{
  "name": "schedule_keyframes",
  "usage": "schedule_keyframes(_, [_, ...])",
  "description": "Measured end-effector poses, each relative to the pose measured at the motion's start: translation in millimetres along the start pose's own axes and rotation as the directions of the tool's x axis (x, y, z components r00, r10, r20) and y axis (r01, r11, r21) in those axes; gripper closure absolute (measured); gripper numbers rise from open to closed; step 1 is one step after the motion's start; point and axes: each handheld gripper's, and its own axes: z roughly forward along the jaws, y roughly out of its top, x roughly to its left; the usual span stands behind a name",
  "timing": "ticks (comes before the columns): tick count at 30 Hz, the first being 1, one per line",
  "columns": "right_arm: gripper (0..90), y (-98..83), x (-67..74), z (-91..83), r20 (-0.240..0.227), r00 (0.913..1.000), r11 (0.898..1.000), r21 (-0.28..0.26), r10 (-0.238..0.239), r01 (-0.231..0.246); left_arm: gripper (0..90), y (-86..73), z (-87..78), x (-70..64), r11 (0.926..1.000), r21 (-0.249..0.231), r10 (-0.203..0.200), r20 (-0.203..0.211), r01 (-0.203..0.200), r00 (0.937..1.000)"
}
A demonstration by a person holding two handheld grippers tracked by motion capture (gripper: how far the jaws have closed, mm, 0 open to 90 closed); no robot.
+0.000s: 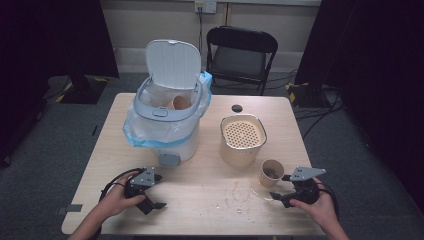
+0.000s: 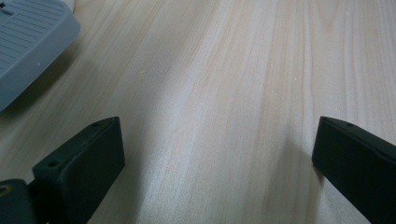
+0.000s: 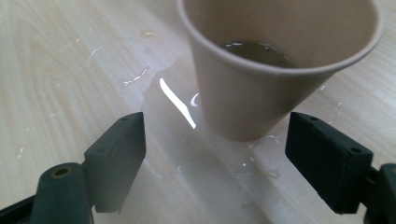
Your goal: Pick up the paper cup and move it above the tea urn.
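Observation:
A tan paper cup (image 1: 271,173) with a little dark liquid stands upright on the wooden table (image 1: 200,200), right of centre. My right gripper (image 1: 280,188) sits just beside it, nearer the table's front edge. In the right gripper view the paper cup (image 3: 275,70) stands just ahead of the open right gripper (image 3: 215,126), apart from both pads. A wet puddle (image 3: 187,154) spreads at its base. My left gripper (image 1: 154,205) rests near the front left. In the left gripper view the left gripper (image 2: 217,130) stands open over bare wood.
A white pedal bin (image 1: 167,120) with raised lid and blue liner holds another paper cup (image 1: 178,102); its grey pedal (image 2: 28,42) lies near my left jaws. A beige canister with a perforated top (image 1: 242,136) stands behind the cup. Spilled drops (image 1: 235,192) mark the table. A chair (image 1: 240,55) stands beyond.

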Motion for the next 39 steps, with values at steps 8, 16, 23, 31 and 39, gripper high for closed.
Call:
schedule_keyframes(8, [20.3,3.1,-9.1,10.2,0.009,0.9997,1.0,-0.021,0.021,-0.02,1.7,-0.2,-0.1,-0.7,1.0,0.002,-0.002,0.001,0.002,1.0])
schedule_keyframes(16, [18.7,8.0,-11.5,19.5,-0.006,0.9999,0.999,-0.03,0.015,-0.015,0.8,0.0,0.4,-0.6,1.0,0.002,0.003,0.008,-0.003,1.0])
schedule_keyframes(23, [22.2,6.2,-13.5,26.0,-0.028,0.9981,0.996,-0.063,0.055,-0.057,0.8,0.0,0.5,-0.5,1.0,0.002,0.003,0.008,-0.003,1.0])
schedule_keyframes(31, [27.3,4.2,-17.5,26.0,-0.038,0.9975,0.993,-0.098,0.06,-0.063,0.6,0.1,0.6,-0.5,1.0,0.003,0.004,0.009,-0.004,1.0])
schedule_keyframes(39, [27.5,2.3,-17.8,29.0,-0.04,0.9965,0.986,-0.147,0.073,-0.078,0.1,0.1,0.9,-1.1,1.0,0.002,-0.001,0.008,0.001,1.0])
